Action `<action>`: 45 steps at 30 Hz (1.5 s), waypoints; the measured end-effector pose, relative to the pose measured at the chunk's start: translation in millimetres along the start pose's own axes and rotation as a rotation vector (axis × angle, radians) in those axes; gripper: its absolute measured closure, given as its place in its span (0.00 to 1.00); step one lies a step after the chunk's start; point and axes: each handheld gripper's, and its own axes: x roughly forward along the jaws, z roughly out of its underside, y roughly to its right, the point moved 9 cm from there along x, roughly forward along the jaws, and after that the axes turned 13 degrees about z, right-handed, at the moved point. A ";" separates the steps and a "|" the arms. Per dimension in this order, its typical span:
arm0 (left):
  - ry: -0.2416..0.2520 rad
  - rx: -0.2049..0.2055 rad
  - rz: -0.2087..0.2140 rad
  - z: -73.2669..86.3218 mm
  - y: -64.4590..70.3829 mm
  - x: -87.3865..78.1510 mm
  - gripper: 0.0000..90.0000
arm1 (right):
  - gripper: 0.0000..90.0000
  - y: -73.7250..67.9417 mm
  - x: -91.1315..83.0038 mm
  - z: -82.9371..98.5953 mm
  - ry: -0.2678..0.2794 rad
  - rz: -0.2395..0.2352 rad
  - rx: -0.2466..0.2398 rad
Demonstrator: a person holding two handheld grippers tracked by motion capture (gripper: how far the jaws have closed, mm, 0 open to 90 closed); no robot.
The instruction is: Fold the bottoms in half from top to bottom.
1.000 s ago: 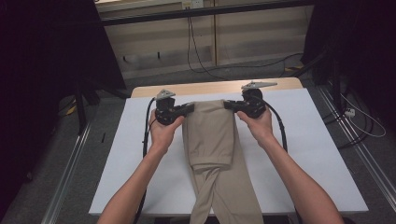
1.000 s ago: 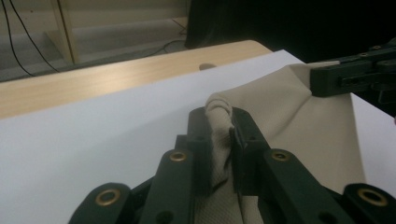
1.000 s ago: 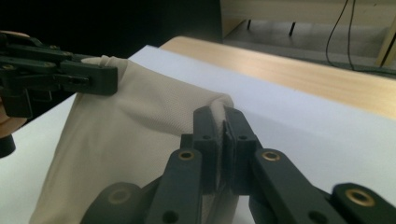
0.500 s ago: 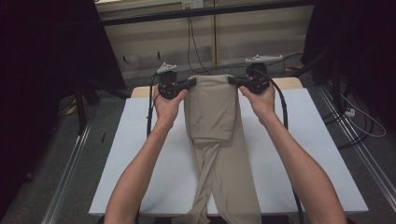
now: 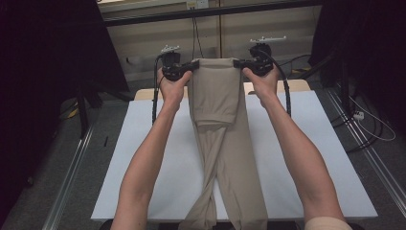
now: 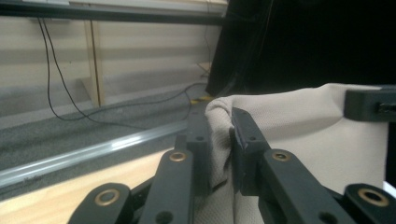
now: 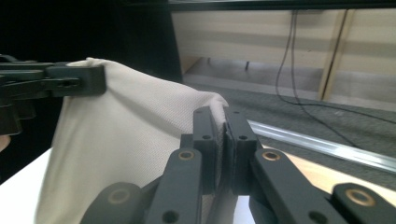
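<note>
Garment: beige trousers point(image 5: 215, 96), held up by the folded top edge beyond the far edge of the white worktop point(image 5: 297, 158); the lower part trails down across the worktop's middle to its near edge, legs crossing there.
Left claw point(image 5: 191, 65): clenched on the top left corner of the fold; in the left gripper view the cloth sits pinched between both jaws.
Right claw point(image 5: 236, 62): clenched on the top right corner, cloth thin between nearly closed jaws.
Key relation: both claws level, cloth taut between them; long axis of the trousers runs far-to-near, straight toward the person.
Arms: both stretched forward, nearly straight, hands high above the far edge, equally near the garment.
Judgement: next move likely lowers the fold toward the near edge.
</note>
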 end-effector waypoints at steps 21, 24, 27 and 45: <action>-0.174 0.046 0.031 118.6 50.6 -48.4 0.23 | 0.55 -23.0 -56.0 125.4 -0.126 -0.098 -0.060; -0.207 0.066 0.043 142.0 63.8 -69.4 0.21 | 0.59 -38.5 -82.6 157.6 -0.161 -0.133 -0.100; -0.252 0.061 0.046 169.6 75.5 -89.6 0.21 | 0.65 -59.1 -100.6 187.3 -0.205 -0.186 -0.157; -0.316 0.006 0.039 236.6 81.3 -134.9 0.20 | 0.68 -176.3 -122.5 286.9 -0.364 -0.511 -0.420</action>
